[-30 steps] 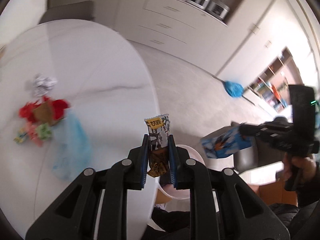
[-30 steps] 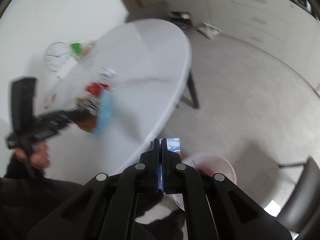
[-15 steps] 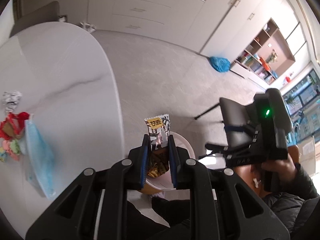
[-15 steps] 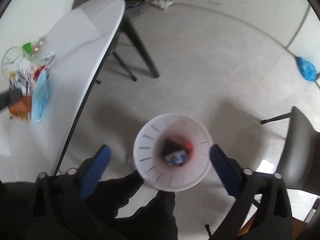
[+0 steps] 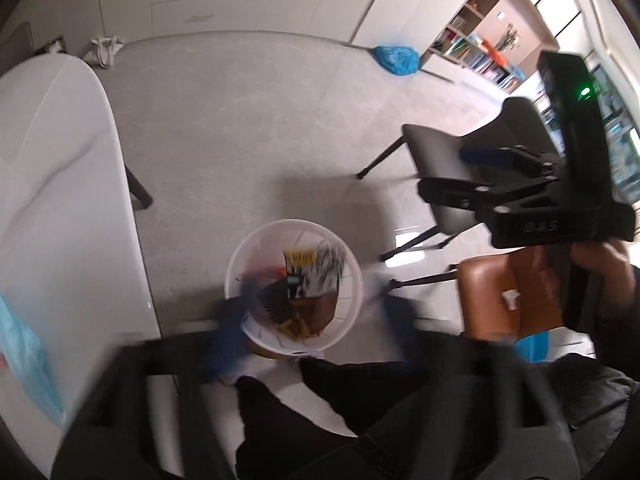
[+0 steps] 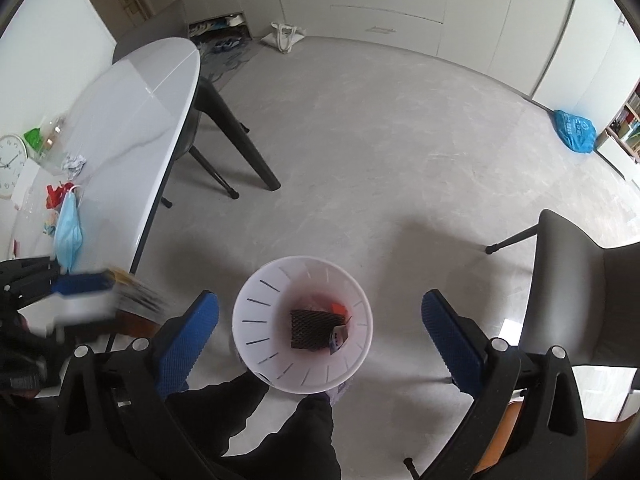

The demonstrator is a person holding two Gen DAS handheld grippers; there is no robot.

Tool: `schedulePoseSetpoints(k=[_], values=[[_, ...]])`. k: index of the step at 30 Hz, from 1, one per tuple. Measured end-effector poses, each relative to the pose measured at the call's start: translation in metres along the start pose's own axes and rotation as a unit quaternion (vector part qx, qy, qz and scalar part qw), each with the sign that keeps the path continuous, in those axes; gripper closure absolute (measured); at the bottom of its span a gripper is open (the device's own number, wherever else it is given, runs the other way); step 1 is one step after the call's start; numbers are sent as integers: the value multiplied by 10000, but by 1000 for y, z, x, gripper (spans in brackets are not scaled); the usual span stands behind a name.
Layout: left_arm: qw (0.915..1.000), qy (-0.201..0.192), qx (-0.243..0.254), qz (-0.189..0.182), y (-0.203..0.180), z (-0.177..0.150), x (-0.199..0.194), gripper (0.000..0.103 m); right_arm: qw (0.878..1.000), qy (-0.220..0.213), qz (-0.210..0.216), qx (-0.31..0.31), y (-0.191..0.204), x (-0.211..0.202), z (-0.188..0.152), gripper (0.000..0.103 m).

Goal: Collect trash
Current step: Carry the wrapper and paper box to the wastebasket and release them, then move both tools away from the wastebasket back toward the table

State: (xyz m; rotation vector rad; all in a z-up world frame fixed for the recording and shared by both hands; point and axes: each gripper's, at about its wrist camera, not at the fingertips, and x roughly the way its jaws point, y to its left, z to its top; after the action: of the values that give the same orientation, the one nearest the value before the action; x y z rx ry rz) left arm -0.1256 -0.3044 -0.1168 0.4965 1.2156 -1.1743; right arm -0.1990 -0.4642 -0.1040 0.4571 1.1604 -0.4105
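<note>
Grey floor spreads under a white bin (image 6: 303,326) beside the white table (image 6: 132,112), where a blue mask (image 6: 69,228) and scraps lie. Right gripper (image 6: 320,340) hangs wide open above the bin. Left gripper (image 5: 312,320), blurred, is also spread wide, and a wrapper (image 5: 308,280) is over the bin's mouth.

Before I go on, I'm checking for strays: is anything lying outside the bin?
Yes. A blue face mask lies at the white table's edge beside red wrappers and crumpled foil. Nothing is spilled around the white bin.
</note>
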Motion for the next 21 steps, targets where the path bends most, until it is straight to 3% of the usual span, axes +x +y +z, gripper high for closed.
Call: schedulePoseSetpoints(k=[3,10,21], values=[[9998,-113,125,121,-6,1,-4,8,10000,-18,-4,-3,-1,-2,-1,3],[9987,-173,197,445,-11,4,-10,8,9999,-35,75,-103,3,-3,1,3],[9980,-320,85,538,0,0,-27,8,9995,-47,141,-275,19,-4,7,3]])
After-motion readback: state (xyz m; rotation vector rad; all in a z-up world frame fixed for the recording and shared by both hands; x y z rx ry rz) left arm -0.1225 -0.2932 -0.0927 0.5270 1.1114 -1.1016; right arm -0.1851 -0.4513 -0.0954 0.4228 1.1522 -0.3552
